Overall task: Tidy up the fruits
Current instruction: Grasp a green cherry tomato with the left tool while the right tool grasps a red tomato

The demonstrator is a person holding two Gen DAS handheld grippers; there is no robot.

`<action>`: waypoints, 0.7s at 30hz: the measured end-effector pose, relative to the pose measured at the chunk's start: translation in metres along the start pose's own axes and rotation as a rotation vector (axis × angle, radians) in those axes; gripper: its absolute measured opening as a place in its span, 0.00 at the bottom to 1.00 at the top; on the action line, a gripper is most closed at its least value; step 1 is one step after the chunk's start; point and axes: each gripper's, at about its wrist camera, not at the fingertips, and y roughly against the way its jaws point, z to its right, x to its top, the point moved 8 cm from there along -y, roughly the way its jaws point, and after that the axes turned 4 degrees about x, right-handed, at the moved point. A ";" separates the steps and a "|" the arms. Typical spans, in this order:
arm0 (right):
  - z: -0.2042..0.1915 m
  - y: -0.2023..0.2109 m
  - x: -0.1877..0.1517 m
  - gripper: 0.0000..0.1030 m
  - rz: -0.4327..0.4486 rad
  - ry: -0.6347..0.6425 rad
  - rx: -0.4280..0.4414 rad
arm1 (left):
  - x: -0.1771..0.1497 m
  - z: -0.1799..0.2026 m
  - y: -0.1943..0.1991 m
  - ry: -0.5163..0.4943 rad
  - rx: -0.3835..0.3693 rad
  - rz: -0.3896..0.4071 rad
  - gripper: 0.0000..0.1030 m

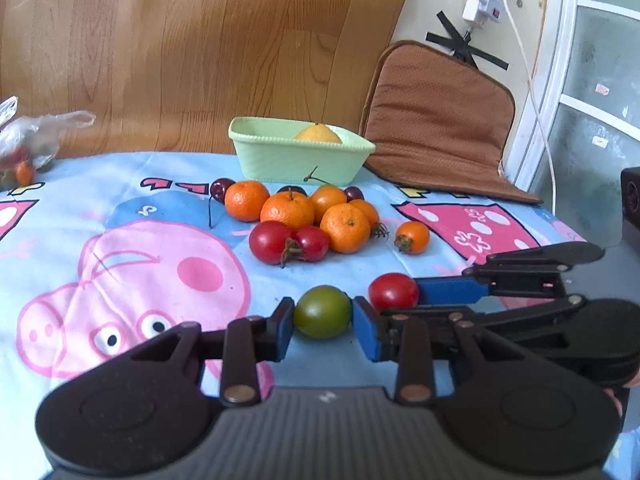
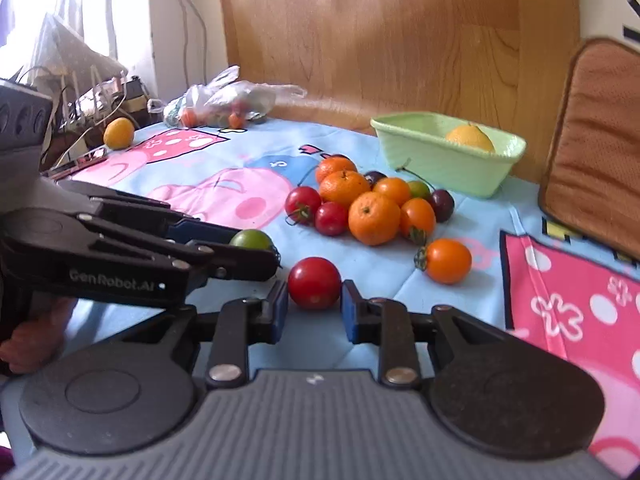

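My left gripper (image 1: pixel 323 318) has its pads on both sides of a green tomato (image 1: pixel 322 311) on the blue cartoon tablecloth (image 1: pixel 120 216). My right gripper (image 2: pixel 314 307) has its pads touching either side of a red tomato (image 2: pixel 314 282). That red tomato also shows in the left wrist view (image 1: pixel 393 290). A pile of oranges (image 1: pixel 289 209), red tomatoes (image 1: pixel 270 241) and dark cherries (image 1: pixel 221 189) lies further back. A light green tray (image 1: pixel 296 156) behind the pile holds a yellow fruit (image 1: pixel 319 134).
A lone orange tomato (image 1: pixel 412 237) lies right of the pile. A brown cushion (image 1: pixel 436 120) leans at the back right. A plastic bag of fruit (image 2: pixel 224 104) and a yellow fruit (image 2: pixel 118 133) sit at the table's far left, by cables and clutter (image 2: pixel 92 100).
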 end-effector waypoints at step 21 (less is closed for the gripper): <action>0.007 0.002 0.000 0.31 0.010 -0.051 0.015 | 0.001 -0.005 0.000 0.016 0.018 0.007 0.31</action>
